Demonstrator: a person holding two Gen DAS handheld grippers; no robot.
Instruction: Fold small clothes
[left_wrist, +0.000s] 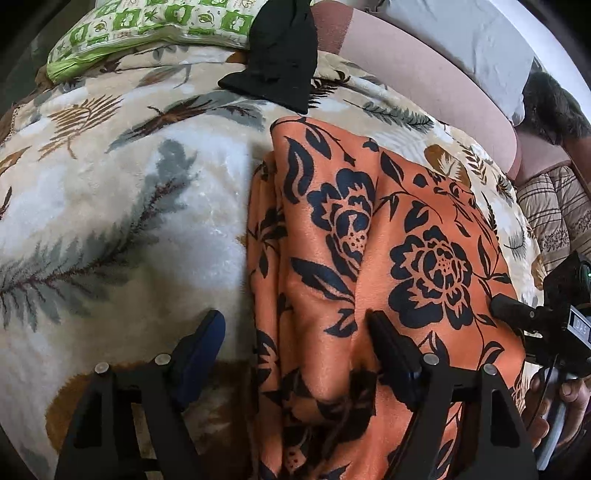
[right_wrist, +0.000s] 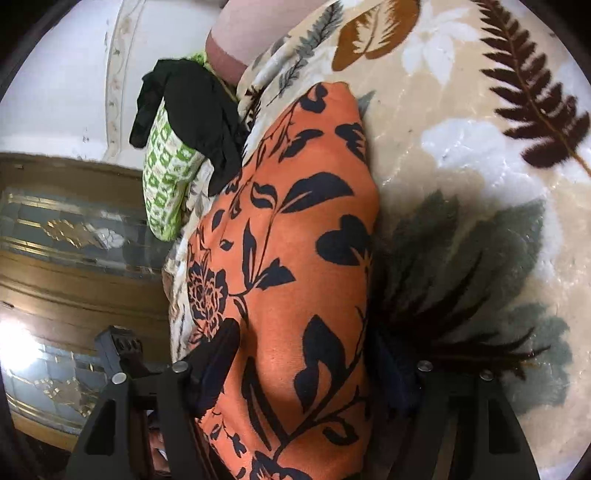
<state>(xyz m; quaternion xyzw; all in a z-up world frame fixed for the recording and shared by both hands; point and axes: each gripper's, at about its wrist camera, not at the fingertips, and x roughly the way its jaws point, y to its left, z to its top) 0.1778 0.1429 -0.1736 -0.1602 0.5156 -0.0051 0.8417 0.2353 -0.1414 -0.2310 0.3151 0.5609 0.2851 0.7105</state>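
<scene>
An orange garment with black flower print (left_wrist: 369, 258) lies folded on a leaf-patterned blanket (left_wrist: 129, 184). My left gripper (left_wrist: 295, 325) is open and straddles the garment's left edge, one finger on the blanket, the other on the cloth. The garment also shows in the right wrist view (right_wrist: 295, 258). My right gripper (right_wrist: 306, 343) is open with its fingers on either side of the folded garment. The right gripper also shows in the left wrist view at the garment's right edge (left_wrist: 517, 314).
A black garment (left_wrist: 280, 55) lies at the far side against a green patterned pillow (left_wrist: 147, 26). A pink bolster (left_wrist: 424, 74) runs along the back right. In the right wrist view a tiled floor (right_wrist: 74, 229) lies beyond the bed's edge.
</scene>
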